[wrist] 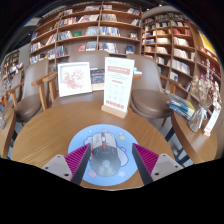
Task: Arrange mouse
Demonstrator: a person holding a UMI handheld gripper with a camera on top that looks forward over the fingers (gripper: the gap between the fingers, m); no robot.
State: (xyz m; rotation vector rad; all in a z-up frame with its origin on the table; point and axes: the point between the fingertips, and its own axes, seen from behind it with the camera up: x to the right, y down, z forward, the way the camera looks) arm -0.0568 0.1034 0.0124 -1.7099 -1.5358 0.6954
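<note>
A grey and black computer mouse (104,153) lies on a round light-blue mouse mat (88,134) on the round wooden table (40,125). My gripper (111,161) is open, low over the mat. The mouse stands between my pink-padded fingers (79,158), with a gap on each side. It rests on the mat by itself. The mouse's near end is just above my fingertips' line.
Two upright signs stand beyond the mat: a framed picture (74,78) and a white and orange card (118,84). Chairs (150,100) ring the table. Bookshelves (95,30) fill the back wall and the right side.
</note>
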